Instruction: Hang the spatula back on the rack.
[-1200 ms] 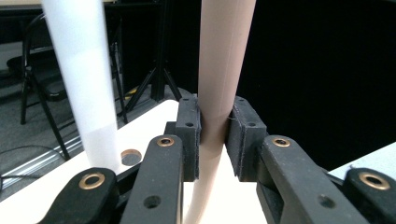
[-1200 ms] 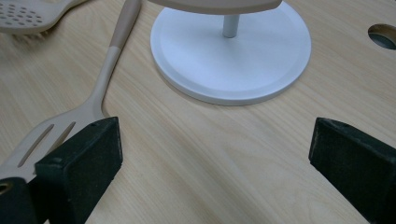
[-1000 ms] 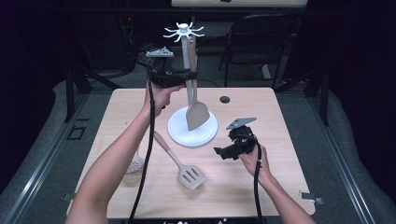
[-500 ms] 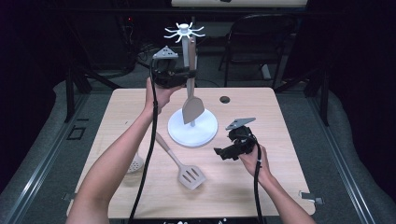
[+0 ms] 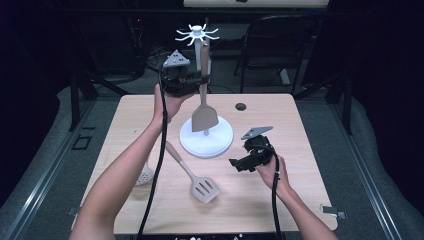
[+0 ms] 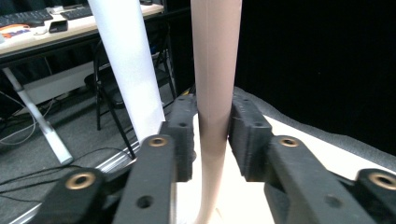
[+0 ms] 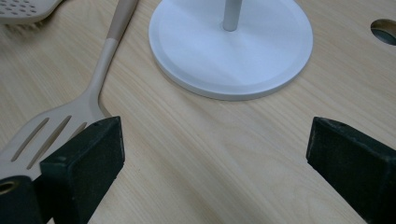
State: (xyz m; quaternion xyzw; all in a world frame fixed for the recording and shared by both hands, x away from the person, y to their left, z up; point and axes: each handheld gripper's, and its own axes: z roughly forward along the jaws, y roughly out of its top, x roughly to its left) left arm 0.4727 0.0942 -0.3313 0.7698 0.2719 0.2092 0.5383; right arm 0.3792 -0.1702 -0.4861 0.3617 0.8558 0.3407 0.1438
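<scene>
"Beige silicone, that solid turner [image 5: 204,117]: where did it lie from your left claw [image 5: 200,80]?"

"Right between the jaws. Its handle [image 6: 215,93] ran upright through the gap, with the blade hanging below the claw and the top end up by the hook crown [image 5: 197,34] above it. Your jaws had just been easing apart, yet both pads lay against the handle, so you were pinching it."

"What crowded it?"

"The white pole [image 6: 126,60] rose just past one jaw, close beside the handle. The blade hung over the stand's base [image 5: 220,142]; I couldn't tell whether it touched. I judged any withdrawal had to go straight back, away from that pole."

"And your right claw [image 5: 239,164]?"

"Spread wide and holding nothing, low over the table [image 5: 310,200], well apart from the left one. The slotted turner [image 5: 202,187] lay just off one jaw, and the base lay ahead of it."
</scene>
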